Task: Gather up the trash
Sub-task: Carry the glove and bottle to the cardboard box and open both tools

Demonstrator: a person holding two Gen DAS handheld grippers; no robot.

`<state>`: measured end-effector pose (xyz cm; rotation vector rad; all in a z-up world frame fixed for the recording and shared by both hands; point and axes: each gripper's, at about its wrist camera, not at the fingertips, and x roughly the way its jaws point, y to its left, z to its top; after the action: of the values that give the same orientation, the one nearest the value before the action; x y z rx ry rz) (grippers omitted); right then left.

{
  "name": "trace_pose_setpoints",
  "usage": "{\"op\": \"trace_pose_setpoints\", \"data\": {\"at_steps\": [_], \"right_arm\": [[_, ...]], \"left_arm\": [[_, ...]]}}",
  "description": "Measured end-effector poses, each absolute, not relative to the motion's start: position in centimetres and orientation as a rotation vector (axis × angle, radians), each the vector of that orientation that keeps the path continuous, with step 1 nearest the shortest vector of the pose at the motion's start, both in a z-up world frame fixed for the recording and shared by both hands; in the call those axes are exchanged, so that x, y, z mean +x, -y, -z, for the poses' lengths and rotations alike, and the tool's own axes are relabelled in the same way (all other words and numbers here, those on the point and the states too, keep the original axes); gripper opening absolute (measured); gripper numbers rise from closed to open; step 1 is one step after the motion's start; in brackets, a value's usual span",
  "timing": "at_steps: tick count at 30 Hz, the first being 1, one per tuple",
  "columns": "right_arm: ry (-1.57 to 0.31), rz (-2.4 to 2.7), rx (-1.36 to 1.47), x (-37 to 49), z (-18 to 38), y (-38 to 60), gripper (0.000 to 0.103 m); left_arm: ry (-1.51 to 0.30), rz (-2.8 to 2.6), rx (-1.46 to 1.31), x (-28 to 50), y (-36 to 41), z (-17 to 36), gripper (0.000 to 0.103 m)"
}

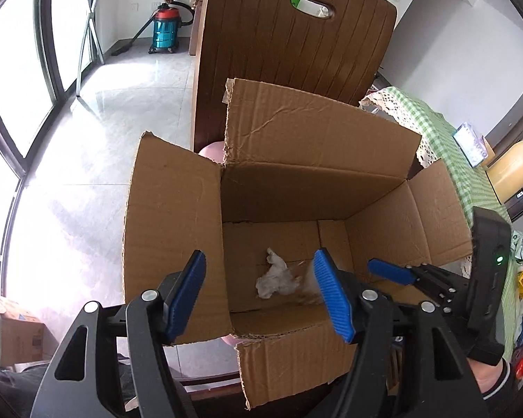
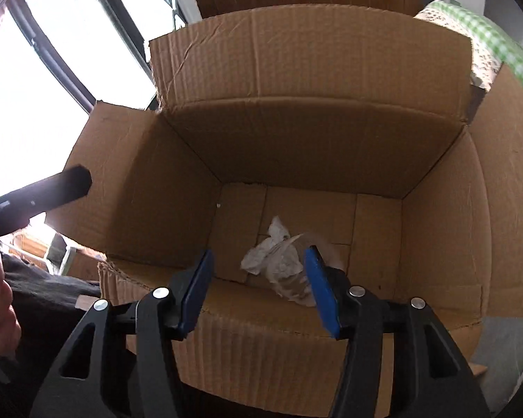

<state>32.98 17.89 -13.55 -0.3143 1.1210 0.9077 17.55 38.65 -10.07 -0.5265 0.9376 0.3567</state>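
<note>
Both grippers over open cardboard box (image 1: 177, 209), pointing down into it. Left gripper (image 1: 261, 296) jaws apart, nothing between the pads. Right gripper (image 2: 261, 289) jaws apart too, empty. Crumpled white tissue (image 2: 261, 257) plus clear plastic wrapper (image 2: 293, 278) lie on box bottom. Green checked table (image 1: 446, 132) beside box.

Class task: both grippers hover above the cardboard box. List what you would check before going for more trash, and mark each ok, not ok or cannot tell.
1. Left gripper empty, jaws apart: ok.
2. Right gripper empty, jaws apart: ok.
3. Crumpled white tissue on the cardboard box floor: ok.
4. Clear plastic piece down in the box: ok.
5. Flaps folded open: ok.
6. Trash left outside: cannot tell.
</note>
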Motion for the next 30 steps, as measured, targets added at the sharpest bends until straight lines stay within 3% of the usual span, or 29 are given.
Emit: {"op": "trace_pose_setpoints", "data": {"at_steps": [13, 15, 23, 30], "right_arm": [[-0.941, -0.781, -0.284, 33.9, 4.7, -11.6, 0.057], [-0.912, -0.766, -0.280, 33.3, 3.5, -10.8, 0.061], [-0.724, -0.734, -0.271, 30.1, -1.8, -6.2, 0.074], [-0.468, -0.703, -0.199, 25.8, -4.4, -2.6, 0.085]], "left_arm": [[-0.894, -0.388, -0.457, 17.7, -36.1, 7.4, 0.067], [-0.865, -0.403, -0.426, 17.6, -35.3, 6.3, 0.076], [-0.759, -0.394, -0.348, 16.0, -31.6, 1.8, 0.077], [-0.557, -0.402, -0.248, 13.1, -27.3, -3.2, 0.091]]}}
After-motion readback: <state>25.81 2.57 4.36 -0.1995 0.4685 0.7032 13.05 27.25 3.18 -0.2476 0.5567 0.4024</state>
